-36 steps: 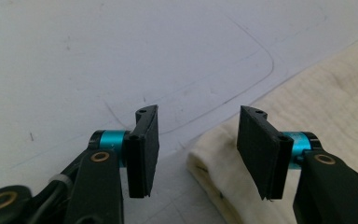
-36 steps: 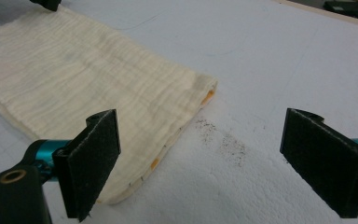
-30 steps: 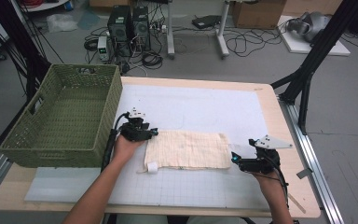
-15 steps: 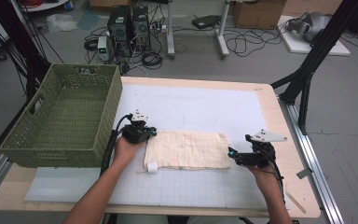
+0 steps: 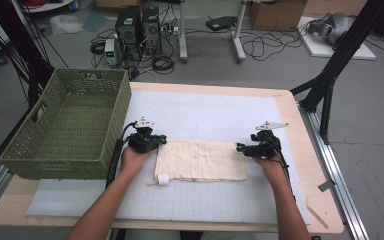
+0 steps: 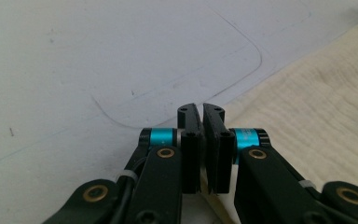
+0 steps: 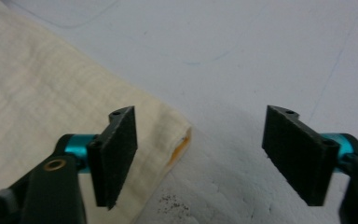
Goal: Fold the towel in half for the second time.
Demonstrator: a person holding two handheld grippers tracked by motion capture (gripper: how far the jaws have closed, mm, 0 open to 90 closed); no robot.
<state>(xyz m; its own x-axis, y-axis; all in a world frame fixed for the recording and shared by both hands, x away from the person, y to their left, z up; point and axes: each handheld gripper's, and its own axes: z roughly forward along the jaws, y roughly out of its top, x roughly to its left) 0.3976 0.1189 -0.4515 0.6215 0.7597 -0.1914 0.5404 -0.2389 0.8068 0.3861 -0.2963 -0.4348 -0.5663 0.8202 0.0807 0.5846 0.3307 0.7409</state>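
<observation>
Left claw pinches the cloth — right claw closing, ungripped.

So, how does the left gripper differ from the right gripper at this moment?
The left gripper has its jaws shut together at the top left corner of the cream cloth; the right gripper has its jaws apart, though they have just been closing. The left one appears to pinch the cloth's edge, while the right one only straddles the cloth's corner, one jaw over the fabric and one over the white mat. Both sit low at opposite ends of the cloth.
</observation>
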